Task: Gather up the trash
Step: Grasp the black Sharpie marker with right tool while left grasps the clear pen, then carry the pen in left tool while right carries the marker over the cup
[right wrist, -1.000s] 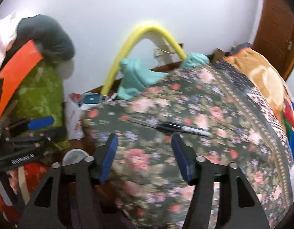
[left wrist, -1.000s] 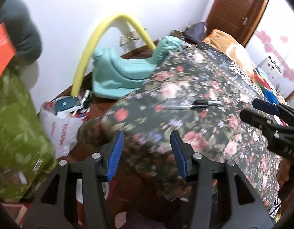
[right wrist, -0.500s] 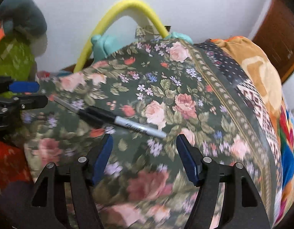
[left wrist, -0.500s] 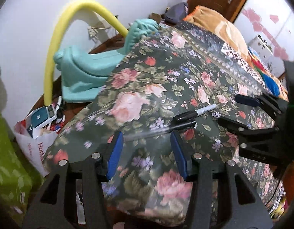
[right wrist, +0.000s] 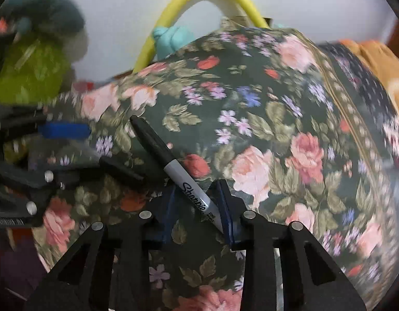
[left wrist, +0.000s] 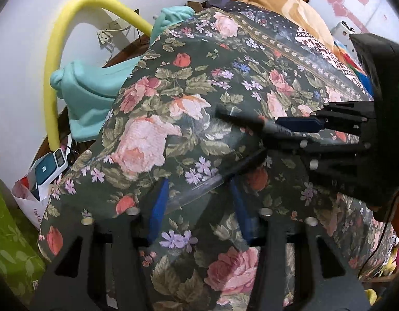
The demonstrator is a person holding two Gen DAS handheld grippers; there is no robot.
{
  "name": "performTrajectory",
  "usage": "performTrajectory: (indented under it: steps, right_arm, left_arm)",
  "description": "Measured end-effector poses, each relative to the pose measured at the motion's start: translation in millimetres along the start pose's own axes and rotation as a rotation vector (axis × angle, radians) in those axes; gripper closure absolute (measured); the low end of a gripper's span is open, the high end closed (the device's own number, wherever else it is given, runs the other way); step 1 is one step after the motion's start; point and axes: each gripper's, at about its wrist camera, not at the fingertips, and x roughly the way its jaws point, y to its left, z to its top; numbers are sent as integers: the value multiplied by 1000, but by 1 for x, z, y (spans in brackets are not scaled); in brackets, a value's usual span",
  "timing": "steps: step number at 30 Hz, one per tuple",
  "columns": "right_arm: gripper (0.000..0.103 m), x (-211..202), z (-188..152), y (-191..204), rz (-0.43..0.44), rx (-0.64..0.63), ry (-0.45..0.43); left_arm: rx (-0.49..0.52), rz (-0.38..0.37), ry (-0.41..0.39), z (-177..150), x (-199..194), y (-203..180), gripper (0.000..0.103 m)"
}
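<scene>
A black and grey Sharpie marker (right wrist: 173,167) lies on the floral bedspread (right wrist: 264,119). My right gripper (right wrist: 198,207) is open with its blue-padded jaws either side of the marker's grey end. A clear-barrelled pen (left wrist: 215,181) lies beside it, and my left gripper (left wrist: 197,204) is open with its jaws either side of that pen. The marker (left wrist: 251,121) also shows in the left wrist view, reaching into the right gripper (left wrist: 290,134) at the right. The left gripper (right wrist: 70,145) appears blurred at the left of the right wrist view.
A yellow foam tube (left wrist: 64,49) arches over a teal plastic toy (left wrist: 93,96) by the white wall. A white bag (left wrist: 36,184) of items sits on the floor at left, next to green leafy fabric (left wrist: 7,235). An orange blanket (left wrist: 290,7) lies further up the bed.
Both grippers have moved down and forward onto the bedspread. The right jaws now straddle the marker and have narrowed; the left jaws now straddle the clear pen.
</scene>
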Motion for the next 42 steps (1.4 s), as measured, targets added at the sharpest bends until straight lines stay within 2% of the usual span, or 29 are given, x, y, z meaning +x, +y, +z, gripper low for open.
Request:
performTrajectory:
  steps: [2, 5, 8, 12, 21, 25, 26, 34, 42]
  right_arm:
    - [93, -4, -4, -5, 50, 61, 2]
    - [93, -11, -14, -9, 66, 151, 16]
    - [93, -19, -26, -5, 63, 179, 22]
    - [93, -22, -36, -2, 33, 178, 35]
    - [93, -5, -21, -18, 57, 233, 6]
    - [93, -12, -21, -21, 43, 258, -22]
    - [93, -16, -22, -19, 37, 256, -29]
    - [93, -74, -26, 4, -4, 234, -121]
    - [93, -121, -13, 57, -5, 197, -206]
  left_arm:
    - [5, -10, 15, -4, 0, -3, 77]
    - [18, -33, 31, -10, -3, -12, 84]
    - [32, -59, 52, -14, -2, -24, 84]
    - [74, -29, 53, -11, 8, -36, 84]
    - [119, -19, 15, 0, 17, -44, 87]
    - [82, -57, 9, -1, 10, -39, 92]
    - [74, -55, 2, -1, 6, -38, 96]
    - [9, -52, -111, -5, -54, -31, 96]
    - [-15, -15, -199, -25, -116, -24, 96]
